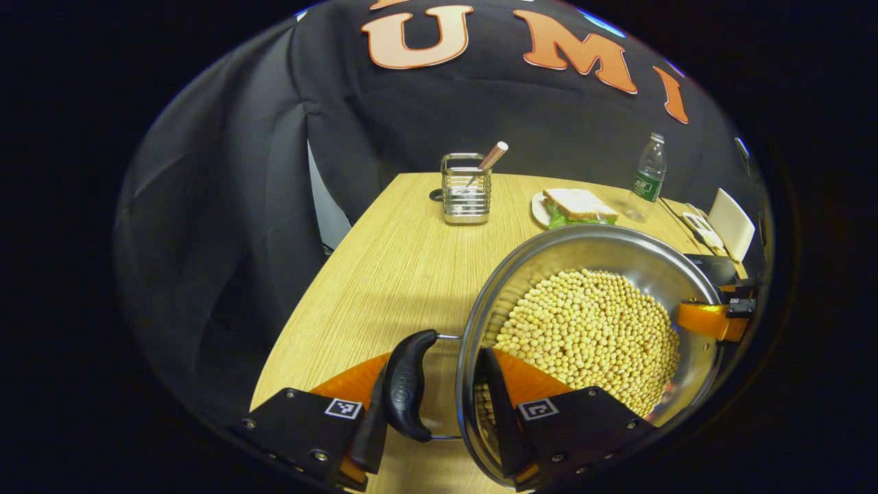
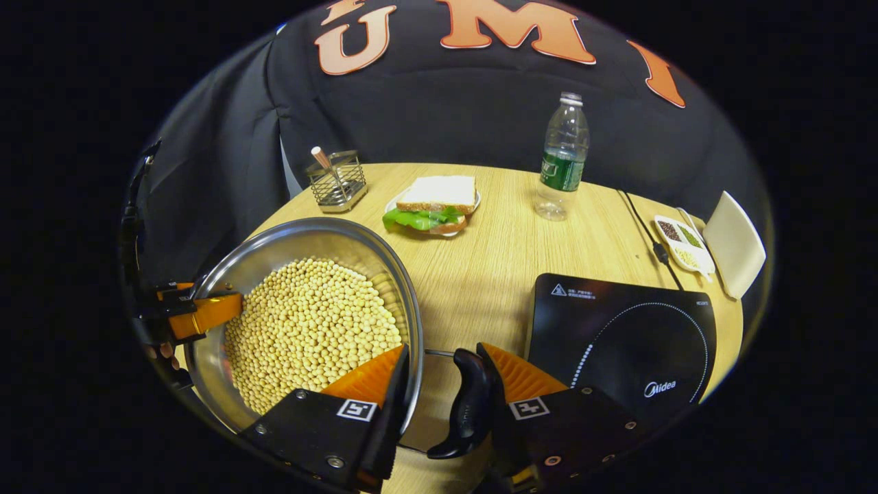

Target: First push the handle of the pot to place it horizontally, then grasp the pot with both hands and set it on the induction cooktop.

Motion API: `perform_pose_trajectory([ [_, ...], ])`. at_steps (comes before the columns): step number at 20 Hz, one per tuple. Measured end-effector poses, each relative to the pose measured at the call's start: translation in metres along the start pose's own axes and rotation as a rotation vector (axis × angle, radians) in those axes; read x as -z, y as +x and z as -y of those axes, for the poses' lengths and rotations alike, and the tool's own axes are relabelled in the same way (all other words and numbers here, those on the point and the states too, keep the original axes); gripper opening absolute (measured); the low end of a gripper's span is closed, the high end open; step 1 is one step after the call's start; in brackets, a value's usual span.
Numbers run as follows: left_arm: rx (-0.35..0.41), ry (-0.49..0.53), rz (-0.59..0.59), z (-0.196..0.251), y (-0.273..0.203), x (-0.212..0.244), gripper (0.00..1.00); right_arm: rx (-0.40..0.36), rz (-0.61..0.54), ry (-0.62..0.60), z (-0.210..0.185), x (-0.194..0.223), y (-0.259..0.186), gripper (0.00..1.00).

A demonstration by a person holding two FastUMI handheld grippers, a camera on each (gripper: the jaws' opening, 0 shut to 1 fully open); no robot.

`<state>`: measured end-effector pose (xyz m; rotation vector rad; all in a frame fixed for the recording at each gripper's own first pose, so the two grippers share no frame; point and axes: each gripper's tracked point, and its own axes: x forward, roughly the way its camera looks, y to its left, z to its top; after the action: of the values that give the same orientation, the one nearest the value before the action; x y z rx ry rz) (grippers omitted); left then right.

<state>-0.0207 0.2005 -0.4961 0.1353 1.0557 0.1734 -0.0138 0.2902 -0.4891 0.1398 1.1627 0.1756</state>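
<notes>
Now both grippers straddle the pot's [image 2: 309, 322] side handles.
Left gripper [image 1: 439, 398] and right gripper [image 2: 439, 398] each bracket rim and black handle [image 2: 466, 405]; whether they press, I cannot tell. Induction cooktop [image 2: 624, 350] lies at three o'clock of the pot.

Pot of beans beside the cooktop

The steel pot [image 2: 302, 274] is round, shiny and shallow, filled with pale yellow beans [image 2: 309, 322], with a black loop handle [image 2: 466, 405] on one side and another handle [image 1: 405, 384] on the opposite side. It sits left of the cooktop [image 2: 631, 343], a flat black slab with a dotted ring, lying on the wooden table near the pot without touching it.
</notes>
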Motion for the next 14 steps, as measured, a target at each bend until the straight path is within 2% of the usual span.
perform_pose_trajectory([
  [8,-0.012,0.027,0.061,0.013,-0.042,-0.028,0.67,-0.008,0.068,0.014,0.024,-0.020,-0.037,0.55],
  [14,0.008,0.054,0.096,0.030,-0.074,-0.048,0.67,0.010,0.119,0.030,0.065,-0.030,-0.065,0.55],
])
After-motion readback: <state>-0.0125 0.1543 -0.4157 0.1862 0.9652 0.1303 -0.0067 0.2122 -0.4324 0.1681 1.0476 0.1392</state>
